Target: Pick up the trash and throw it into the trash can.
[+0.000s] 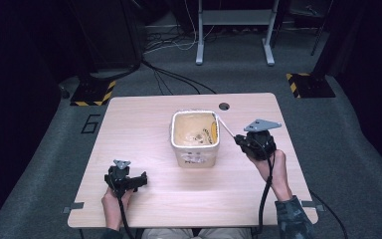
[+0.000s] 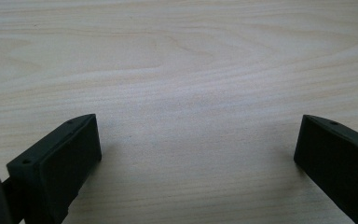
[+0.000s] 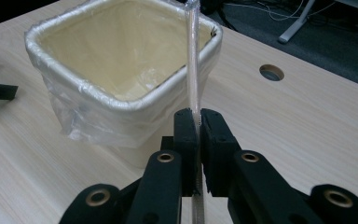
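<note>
Pinching the bag's drawstring in my right gripper, I was probably pulling the liner tight around the bin at mid-table. My left gripper rested spread, empty; next, steady pulling.

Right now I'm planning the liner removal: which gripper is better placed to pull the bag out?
Right. The right gripper is already shut on the bag's stretched strip beside the bin; the left gripper sits open on bare table.
</note>
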{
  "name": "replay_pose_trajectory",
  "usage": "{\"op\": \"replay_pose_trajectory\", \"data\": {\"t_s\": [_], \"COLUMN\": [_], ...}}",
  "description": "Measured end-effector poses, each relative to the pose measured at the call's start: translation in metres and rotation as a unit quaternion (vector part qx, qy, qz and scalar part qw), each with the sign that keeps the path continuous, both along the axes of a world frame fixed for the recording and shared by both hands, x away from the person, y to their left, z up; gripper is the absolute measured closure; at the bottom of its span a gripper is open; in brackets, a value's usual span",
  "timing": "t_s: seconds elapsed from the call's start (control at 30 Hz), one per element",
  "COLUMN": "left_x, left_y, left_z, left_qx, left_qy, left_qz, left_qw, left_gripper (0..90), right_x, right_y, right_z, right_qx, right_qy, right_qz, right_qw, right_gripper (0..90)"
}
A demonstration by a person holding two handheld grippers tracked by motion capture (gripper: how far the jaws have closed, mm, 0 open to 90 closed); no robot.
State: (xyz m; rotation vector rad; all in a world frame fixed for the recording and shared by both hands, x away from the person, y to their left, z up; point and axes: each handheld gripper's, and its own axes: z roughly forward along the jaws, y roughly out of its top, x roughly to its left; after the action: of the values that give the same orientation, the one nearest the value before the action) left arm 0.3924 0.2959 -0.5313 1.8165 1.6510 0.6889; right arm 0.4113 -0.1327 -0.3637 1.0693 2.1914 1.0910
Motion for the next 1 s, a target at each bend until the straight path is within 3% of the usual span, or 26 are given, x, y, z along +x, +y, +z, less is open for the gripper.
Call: {"op": "replay_pose_trajectory", "data": {"t_s": [0.33,1.0], "left_x": [0.000,0.000], "left_y": [0.000,0.000], "left_z": [0.000,0.000], "left_qx": [0.000,0.000], "left_qy": [0.000,0.000], "left_qz": [0.000,-0.001], "left_qw": [1.0000,1.0000], "left_gripper": [0.1,0.1], "right_x": [0.010,0.028], "right_y": [0.019,0.047], "right_z": [0.014,0.022], "right_qx": [-0.016,-0.019], "right_qy": [-0.012,-0.004], "right_qz": [0.024,0.053], "right_qw": [0.9995,0.9984], "right_gripper": [85.3,85.3]}}
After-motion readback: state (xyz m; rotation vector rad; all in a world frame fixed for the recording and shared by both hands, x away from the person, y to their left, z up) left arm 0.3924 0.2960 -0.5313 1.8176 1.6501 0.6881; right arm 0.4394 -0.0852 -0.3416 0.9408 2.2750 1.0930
